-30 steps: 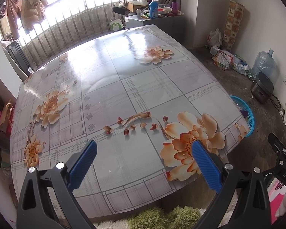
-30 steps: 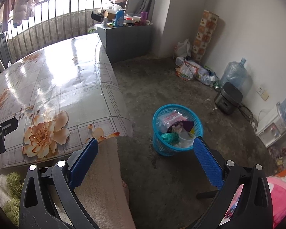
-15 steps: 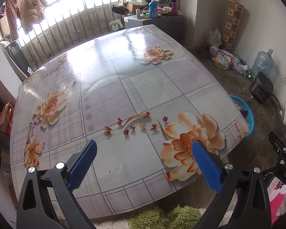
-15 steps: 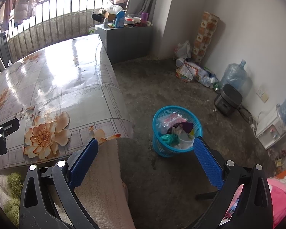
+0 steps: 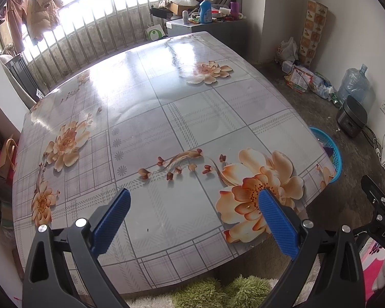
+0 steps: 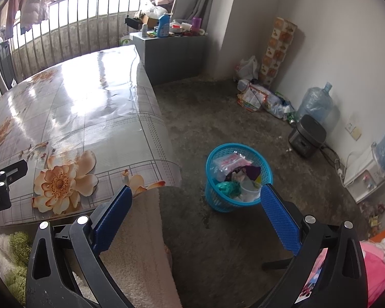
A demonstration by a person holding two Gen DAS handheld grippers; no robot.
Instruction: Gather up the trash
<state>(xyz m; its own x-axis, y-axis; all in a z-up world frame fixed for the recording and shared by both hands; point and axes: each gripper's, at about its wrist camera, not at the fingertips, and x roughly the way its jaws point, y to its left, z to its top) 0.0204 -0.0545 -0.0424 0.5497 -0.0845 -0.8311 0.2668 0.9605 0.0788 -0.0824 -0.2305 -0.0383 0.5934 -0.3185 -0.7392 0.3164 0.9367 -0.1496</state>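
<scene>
A blue plastic waste basket (image 6: 215, 200) stands on the concrete floor right of the table, holding several pieces of trash: wrappers, a white cup, a green bag. Its rim also shows past the table edge in the left wrist view (image 5: 336, 154). My right gripper (image 6: 193, 205) is open and empty, held above the floor near the basket. My left gripper (image 5: 193, 210) is open and empty above the front part of the flowered table (image 5: 166, 118). No trash shows on the tabletop.
A grey cabinet (image 6: 174, 56) with bottles stands behind the table. A water jug (image 6: 315, 105), a rice cooker (image 6: 308, 136) and bags (image 6: 259, 97) line the right wall. A fleece-covered leg (image 6: 136, 251) is below the right gripper. A balcony railing (image 5: 89, 33) is behind.
Both views have shifted only slightly; the grippers stay open and empty and nothing else has moved.
</scene>
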